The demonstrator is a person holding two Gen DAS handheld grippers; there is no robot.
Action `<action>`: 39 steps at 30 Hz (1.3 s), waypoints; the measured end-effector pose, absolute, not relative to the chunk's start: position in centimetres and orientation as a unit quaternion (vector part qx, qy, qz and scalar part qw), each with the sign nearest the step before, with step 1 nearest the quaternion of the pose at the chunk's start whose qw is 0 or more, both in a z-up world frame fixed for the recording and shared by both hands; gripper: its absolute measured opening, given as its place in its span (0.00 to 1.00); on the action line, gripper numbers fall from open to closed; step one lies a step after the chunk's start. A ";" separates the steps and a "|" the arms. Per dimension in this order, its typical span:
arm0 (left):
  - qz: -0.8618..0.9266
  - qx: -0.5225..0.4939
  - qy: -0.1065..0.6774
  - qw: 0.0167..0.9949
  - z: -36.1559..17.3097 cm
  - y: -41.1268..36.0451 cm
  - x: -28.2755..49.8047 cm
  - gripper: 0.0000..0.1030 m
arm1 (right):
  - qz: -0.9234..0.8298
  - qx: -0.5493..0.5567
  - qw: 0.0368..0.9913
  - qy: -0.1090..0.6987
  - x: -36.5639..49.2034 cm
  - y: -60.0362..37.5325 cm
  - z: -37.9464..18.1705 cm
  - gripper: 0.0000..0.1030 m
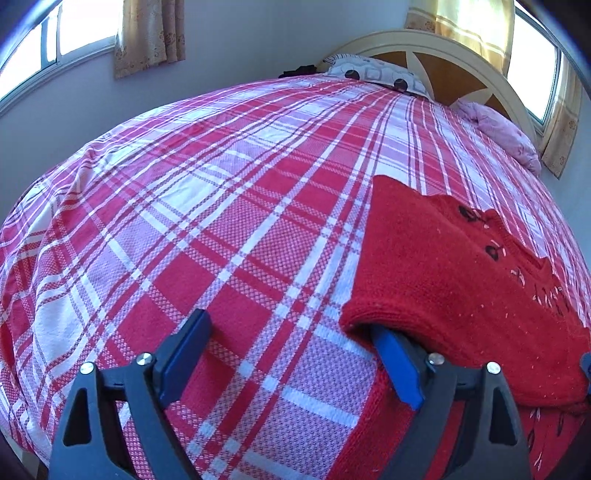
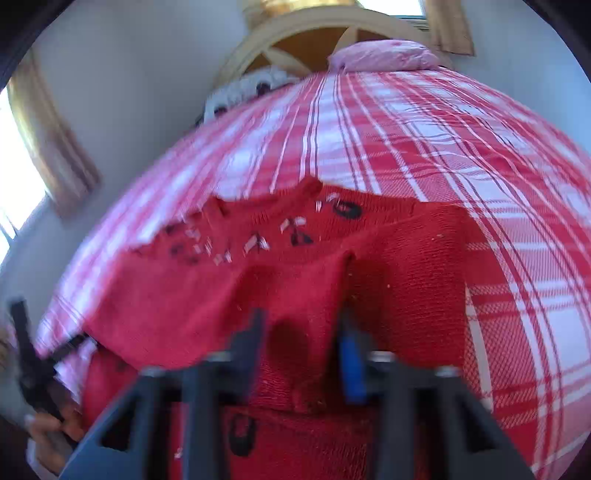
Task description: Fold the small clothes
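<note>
Two views, same bed. Left wrist first: your left gripper (image 1: 291,347) stands wide open over the red-and-white plaid bedspread (image 1: 221,221). Its right finger (image 1: 395,358) sits tucked under the folded edge of the red sweater (image 1: 461,266); the other finger rests on bare plaid, so nothing is clamped. The sweater lies low right on the bed, folded over itself. Around it: a round cream headboard (image 1: 443,48), a patterned pillow (image 1: 373,72), a pink pillow (image 1: 506,136), curtained windows (image 1: 74,33) both sides, a pale wall.

Right wrist, blurred: your right gripper (image 2: 301,328) has its jaws close together with a pinched ridge of sweater (image 2: 406,266) between them; whether the pads press it, you cannot tell. Only this view shows the sweater's black-and-white front motifs clearly, plus your left hand (image 2: 48,432) on the other tool at the lower left edge.
</note>
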State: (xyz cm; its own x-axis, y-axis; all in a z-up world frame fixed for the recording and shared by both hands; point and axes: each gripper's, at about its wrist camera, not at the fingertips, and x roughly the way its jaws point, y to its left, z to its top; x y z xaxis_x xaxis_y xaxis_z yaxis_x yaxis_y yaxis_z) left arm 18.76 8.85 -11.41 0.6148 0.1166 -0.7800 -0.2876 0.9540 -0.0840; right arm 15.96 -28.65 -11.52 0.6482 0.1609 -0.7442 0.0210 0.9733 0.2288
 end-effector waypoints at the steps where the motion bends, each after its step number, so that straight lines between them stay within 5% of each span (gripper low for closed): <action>1: 0.113 -0.099 0.425 0.893 -11.4 8.8 18.8 0.89 | 0.039 0.105 0.903 0.415 15.9 -28.7 -11.3 0.10; 10: 0.130 -0.116 0.421 0.890 -11.3 9.4 18.8 0.91 | 0.006 0.029 0.954 0.298 12.9 -29.1 -3.6 0.07; 18: 0.134 -0.086 0.431 0.888 -11.4 8.5 19.0 0.95 | -0.065 -0.004 0.918 0.392 14.0 -30.2 -11.3 0.08; 23: 0.124 -0.046 0.428 0.894 -10.8 7.7 18.5 0.94 | -0.066 0.000 0.919 0.389 14.0 -30.8 -11.0 0.08; 27: 0.108 -0.009 0.415 0.903 -9.2 7.8 17.1 0.93 | -0.054 0.048 0.919 0.387 13.0 -32.0 -10.5 0.18; 31: 0.090 0.000 0.376 0.922 -6.1 8.1 15.9 0.93 | -0.099 0.086 0.934 0.332 10.5 -33.4 -8.0 0.53; 36: 0.067 -0.002 0.339 0.938 -3.9 6.2 18.4 0.93 | -0.064 0.082 0.952 0.287 10.1 -31.9 -5.2 0.54; 39: 0.040 -0.004 0.345 0.938 -4.8 3.8 20.5 0.92 | -0.005 0.099 0.945 0.311 11.6 -30.6 -5.6 0.39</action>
State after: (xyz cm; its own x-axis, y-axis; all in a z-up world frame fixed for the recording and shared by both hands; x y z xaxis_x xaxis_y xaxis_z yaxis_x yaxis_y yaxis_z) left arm 20.49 3.78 -4.77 0.7593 0.0734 -0.6466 -0.0783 0.9967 0.0213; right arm 11.60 -30.56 -5.62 0.8065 0.0512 -0.5890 0.0720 0.9803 0.1838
